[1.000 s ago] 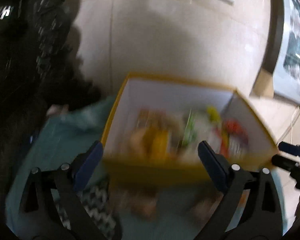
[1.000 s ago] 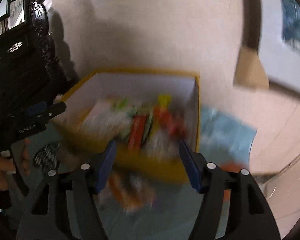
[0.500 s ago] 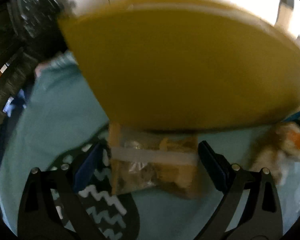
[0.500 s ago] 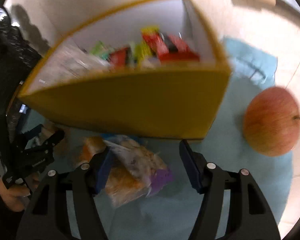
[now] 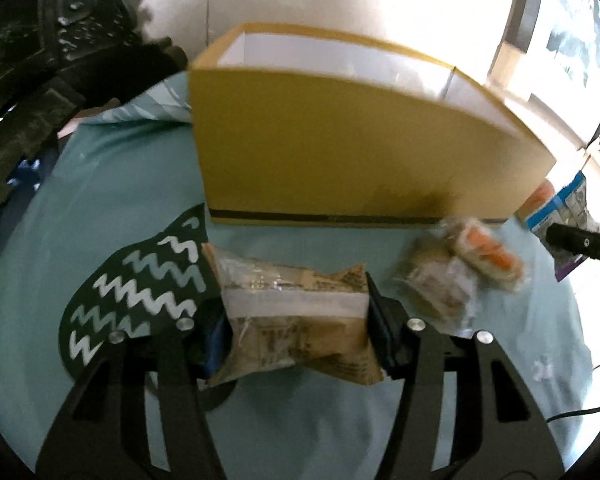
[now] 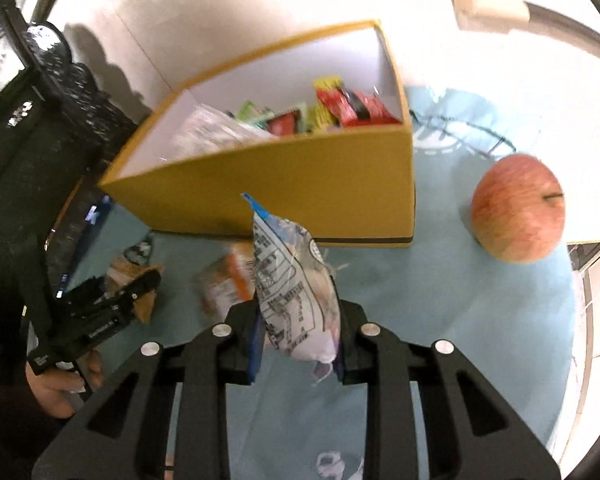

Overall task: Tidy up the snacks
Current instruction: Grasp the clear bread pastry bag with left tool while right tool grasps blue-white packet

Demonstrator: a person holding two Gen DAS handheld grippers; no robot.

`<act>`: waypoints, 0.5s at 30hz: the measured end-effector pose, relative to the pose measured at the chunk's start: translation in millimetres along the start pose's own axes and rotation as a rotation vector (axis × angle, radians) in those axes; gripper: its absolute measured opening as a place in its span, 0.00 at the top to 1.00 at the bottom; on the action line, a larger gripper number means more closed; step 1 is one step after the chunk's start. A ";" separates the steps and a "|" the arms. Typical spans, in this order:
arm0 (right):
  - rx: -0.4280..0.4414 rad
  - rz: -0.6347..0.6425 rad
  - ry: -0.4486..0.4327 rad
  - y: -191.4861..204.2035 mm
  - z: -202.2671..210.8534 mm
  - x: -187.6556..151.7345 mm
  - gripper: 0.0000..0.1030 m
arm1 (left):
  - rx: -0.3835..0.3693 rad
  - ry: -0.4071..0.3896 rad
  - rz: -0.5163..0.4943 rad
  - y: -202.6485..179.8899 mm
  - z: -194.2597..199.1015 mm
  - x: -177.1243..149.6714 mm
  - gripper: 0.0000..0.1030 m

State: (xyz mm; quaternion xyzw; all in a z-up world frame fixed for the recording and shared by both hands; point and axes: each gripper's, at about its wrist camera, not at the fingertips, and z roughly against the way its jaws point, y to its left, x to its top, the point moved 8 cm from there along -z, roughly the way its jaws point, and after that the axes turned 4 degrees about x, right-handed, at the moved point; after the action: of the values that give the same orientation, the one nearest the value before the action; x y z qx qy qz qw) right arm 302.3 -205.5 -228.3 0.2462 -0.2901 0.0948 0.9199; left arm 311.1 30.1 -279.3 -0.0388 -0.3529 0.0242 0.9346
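A yellow box point(image 5: 340, 152) with a white inside stands on a teal cloth point(image 5: 112, 200); the right wrist view shows several snack packets in the box point(image 6: 300, 188). My left gripper point(image 5: 296, 316) is closing, its pads pressing the sides of a brown and clear snack packet point(image 5: 296, 340) lying in front of the box. My right gripper point(image 6: 298, 332) is closing too, pinching a white and blue packet point(image 6: 288, 280) that stands on edge above the cloth. A clear packet with orange pieces point(image 5: 460, 268) lies loose between the two grippers.
A red apple point(image 6: 518, 208) rests on the cloth right of the box. Dark carved furniture point(image 5: 40, 60) borders the left side. A black patch with white zigzags point(image 5: 140, 292) is printed on the cloth. A person's hand point(image 6: 56, 388) holds the left gripper point(image 6: 112, 304).
Both grippers dropped from above the box to the cloth in front of it. The left jaws narrowed onto the brown packet. The right jaws narrowed onto the white and blue packet, now upright.
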 end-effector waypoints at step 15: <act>-0.006 0.148 -0.195 80.7 111.0 31.0 0.74 | 0.022 -0.170 -0.069 -51.9 147.1 53.3 0.44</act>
State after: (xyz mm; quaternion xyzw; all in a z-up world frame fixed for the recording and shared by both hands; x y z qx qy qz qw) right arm 247.8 -191.5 -99.3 0.2296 -0.3957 0.1371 0.8786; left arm 254.7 -9.6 -129.5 -0.0141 -0.4319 -0.0007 0.9018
